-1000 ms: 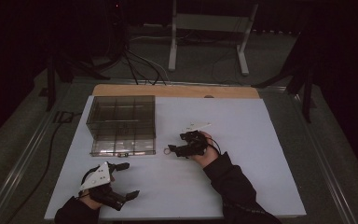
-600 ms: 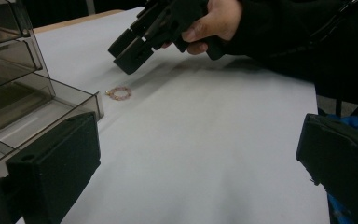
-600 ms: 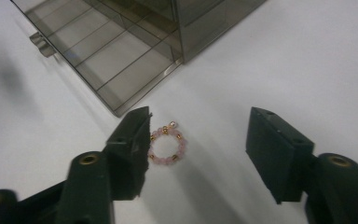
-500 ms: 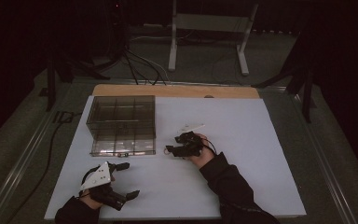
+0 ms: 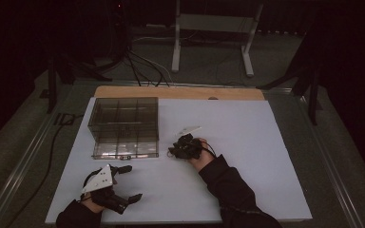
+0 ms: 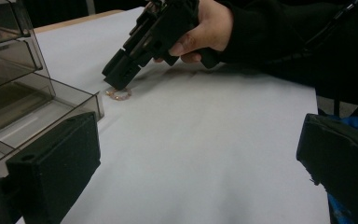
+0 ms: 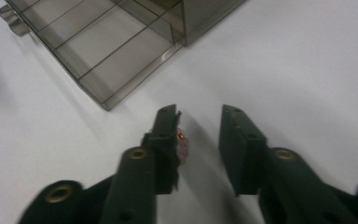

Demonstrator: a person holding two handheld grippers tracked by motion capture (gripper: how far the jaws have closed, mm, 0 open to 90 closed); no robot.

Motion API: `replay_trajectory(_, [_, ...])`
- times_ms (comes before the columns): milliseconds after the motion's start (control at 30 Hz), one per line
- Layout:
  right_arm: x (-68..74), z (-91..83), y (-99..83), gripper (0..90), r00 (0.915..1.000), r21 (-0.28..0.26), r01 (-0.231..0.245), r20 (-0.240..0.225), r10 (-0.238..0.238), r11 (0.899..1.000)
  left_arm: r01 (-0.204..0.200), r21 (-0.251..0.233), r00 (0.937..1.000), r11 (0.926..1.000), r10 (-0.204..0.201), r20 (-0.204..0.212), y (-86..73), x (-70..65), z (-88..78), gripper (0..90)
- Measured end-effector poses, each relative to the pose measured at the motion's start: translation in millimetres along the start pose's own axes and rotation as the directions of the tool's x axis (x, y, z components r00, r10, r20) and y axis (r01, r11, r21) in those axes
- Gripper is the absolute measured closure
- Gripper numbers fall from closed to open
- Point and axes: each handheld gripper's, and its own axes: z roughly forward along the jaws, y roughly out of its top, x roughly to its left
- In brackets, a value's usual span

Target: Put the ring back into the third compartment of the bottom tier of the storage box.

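A small coppery ring (image 6: pixel 118 93) lies flat on the white tabletop (image 5: pixel 247 142), just off the front right corner of the clear compartment box (image 5: pixel 123 127). My right gripper (image 5: pixel 173 153) points down at it, tips on the table around it. In the right gripper view the ring (image 7: pixel 182 144) rests against the inner face of one jaw, with a gap to the other. The jaws of the right gripper (image 7: pixel 198 121) have just been closing with the ring between them. My left gripper (image 5: pixel 129 182) rests near the front left edge, its jaws wide open and empty (image 6: pixel 196 130).
The smoky clear box (image 6: pixel 14 88) has several empty compartments and a small latch at its front. A wooden strip (image 5: pixel 180 92) runs along the table's back edge. Cables and a metal stand (image 5: pixel 214 28) are on the floor beyond.
The right gripper has crept slightly left toward the box corner and its jaws have narrowed. The left gripper has not moved.
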Motion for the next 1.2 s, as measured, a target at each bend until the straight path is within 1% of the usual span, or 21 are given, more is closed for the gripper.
replay_trajectory(167, [5.8,0.5,0.2,76.6,0.9986,0.012,0.049,0.023,-0.049,0.999,0.002,-0.002,1.0000,1.0000,-0.002,0.001,0.1,0.2,0.1,0.6])
replay_trajectory(233, [8.6,0.6,0.4,80.9,0.9964,0.020,0.078,0.034,-0.078,0.997,0.001,0.003,1.0000,1.0000,-0.001,0.002,-0.2,0.2,0.1,0.6])
replay_trajectory(267, [9.7,0.6,0.5,81.6,0.9953,0.024,0.089,0.036,-0.090,0.996,0.002,0.004,1.0000,1.0000,-0.002,0.003,-0.2,0.4,0.2,0.6])
replay_trajectory(400, [11.8,1.0,2.1,85.7,0.9937,0.040,0.106,0.033,-0.107,0.994,-0.002,0.005,1.0000,1.0000,0.002,0.003,0.1,0.0,0.5,0.5])
replay_trajectory(633, [11.9,1.3,4.6,86.6,0.9953,0.056,0.087,0.037,-0.090,0.995,-0.002,0.007,1.0000,1.0000,0.002,0.006,0.0,0.0,0.8,0.6])
replay_trajectory(733, [12.2,1.2,3.8,86.7,0.9957,0.049,0.081,0.040,-0.083,0.995,-0.001,0.001,1.0000,1.0000,0.001,0.006,0.3,0.0,0.6,0.6])
replay_trajectory(867, [10.6,0.3,3.4,86.7,0.9964,0.041,0.070,0.044,-0.072,0.997,0.000,0.005,1.0000,1.0000,0.000,0.007,-0.1,0.4,0.5,0.6])
replay_trajectory(967, [8.1,-1.5,3.4,86.7,0.9978,0.032,0.052,0.039,-0.053,0.998,-0.001,0.003,1.0000,1.0000,0.001,0.007,0.0,0.4,0.4,0.6])
replay_trajectory(1100, [5.5,-5.1,3.9,86.7,0.9986,0.027,0.041,0.034,-0.042,0.999,-0.002,0.005,1.0000,1.0000,0.002,0.007,0.1,0.5,0.6,0.6])
replay_trajectory(1200, [6.2,-8.1,4.6,86.6,0.9984,0.025,0.046,0.032,-0.047,0.999,-0.002,0.009,1.0000,1.0000,0.002,0.005,-0.3,0.2,0.9,0.6])
